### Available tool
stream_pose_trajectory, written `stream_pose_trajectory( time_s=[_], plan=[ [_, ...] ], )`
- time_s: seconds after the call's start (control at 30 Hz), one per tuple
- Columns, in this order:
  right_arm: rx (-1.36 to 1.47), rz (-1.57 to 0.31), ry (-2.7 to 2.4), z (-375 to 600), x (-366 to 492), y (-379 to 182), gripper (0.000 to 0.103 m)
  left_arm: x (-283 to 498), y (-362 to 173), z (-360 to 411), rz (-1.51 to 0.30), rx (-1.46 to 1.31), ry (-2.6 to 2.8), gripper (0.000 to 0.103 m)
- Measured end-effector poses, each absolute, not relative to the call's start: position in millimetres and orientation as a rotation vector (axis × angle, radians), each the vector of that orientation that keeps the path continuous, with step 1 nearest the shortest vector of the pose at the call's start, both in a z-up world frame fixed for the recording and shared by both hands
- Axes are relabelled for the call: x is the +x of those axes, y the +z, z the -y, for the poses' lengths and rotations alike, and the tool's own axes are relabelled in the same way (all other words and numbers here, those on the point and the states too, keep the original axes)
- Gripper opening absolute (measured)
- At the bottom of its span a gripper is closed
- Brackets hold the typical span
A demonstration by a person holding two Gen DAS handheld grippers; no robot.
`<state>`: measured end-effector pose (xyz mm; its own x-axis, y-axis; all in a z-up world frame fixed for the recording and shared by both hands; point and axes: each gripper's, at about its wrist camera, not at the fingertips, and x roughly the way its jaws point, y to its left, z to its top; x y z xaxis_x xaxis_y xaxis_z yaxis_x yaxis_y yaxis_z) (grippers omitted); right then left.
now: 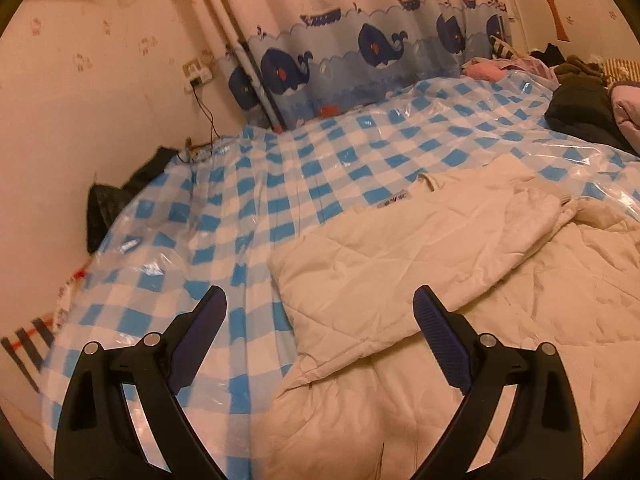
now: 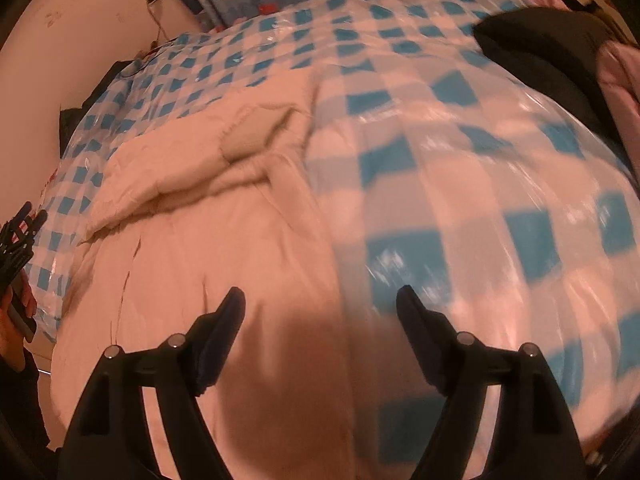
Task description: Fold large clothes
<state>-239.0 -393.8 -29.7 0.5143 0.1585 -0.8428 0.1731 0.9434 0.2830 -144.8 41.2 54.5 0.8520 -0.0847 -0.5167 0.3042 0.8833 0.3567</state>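
Hovering wide-jawed over the cream quilted coat [image 1: 420, 272], the left gripper [image 1: 320, 300] holds nothing; the right gripper [image 2: 320, 300], equally wide, hangs over the coat's edge on the checked sheet [image 2: 460, 140].

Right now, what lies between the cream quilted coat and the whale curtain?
In the left wrist view, only blue-checked sheet under clear plastic lies between the cream quilted coat and the whale curtain.

- home bedroom: bed [image 1: 320, 168] with blue-white checked cover
- whale-print curtain [image 1: 360, 52], patterned wallpaper [image 1: 80, 60]
- clothes pile [image 1: 580, 76] at bed's far end
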Motion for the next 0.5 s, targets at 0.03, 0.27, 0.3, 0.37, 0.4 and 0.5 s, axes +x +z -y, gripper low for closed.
stream_pose_trajectory(
  time_s=[0.03, 0.27, 0.3, 0.37, 0.4, 0.5],
  plan=[
    [0.362, -1.042, -0.017, 397.4, -247.7, -29.9, 0.076, -151.6, 59.5, -40.5, -0.505, 0.451, -0.214, 0.091],
    [0.433, -1.063, -0.043, 417.9, -301.5, -31.1, 0.076, -194.9, 88.6, -41.7, -0.459, 0.484, -0.209, 0.091],
    [0.455, -1.062, -0.040, 422.2, -310.2, -31.0, 0.076, -201.4, 90.7, -43.2, -0.460, 0.489, -0.208, 0.091],
    [0.489, -1.058, -0.036, 428.4, -322.5, -31.6, 0.077, -213.7, 92.9, -48.2, -0.483, 0.501, -0.217, 0.091],
    [0.519, -1.056, -0.028, 432.9, -330.8, -32.5, 0.077, -216.2, 92.8, -50.4, -0.506, 0.495, -0.235, 0.091],
    [0.621, -1.043, 0.009, 444.3, -350.3, -36.5, 0.081, -212.7, 82.1, -79.6, -0.765, 0.316, -0.435, 0.091]
  ],
)
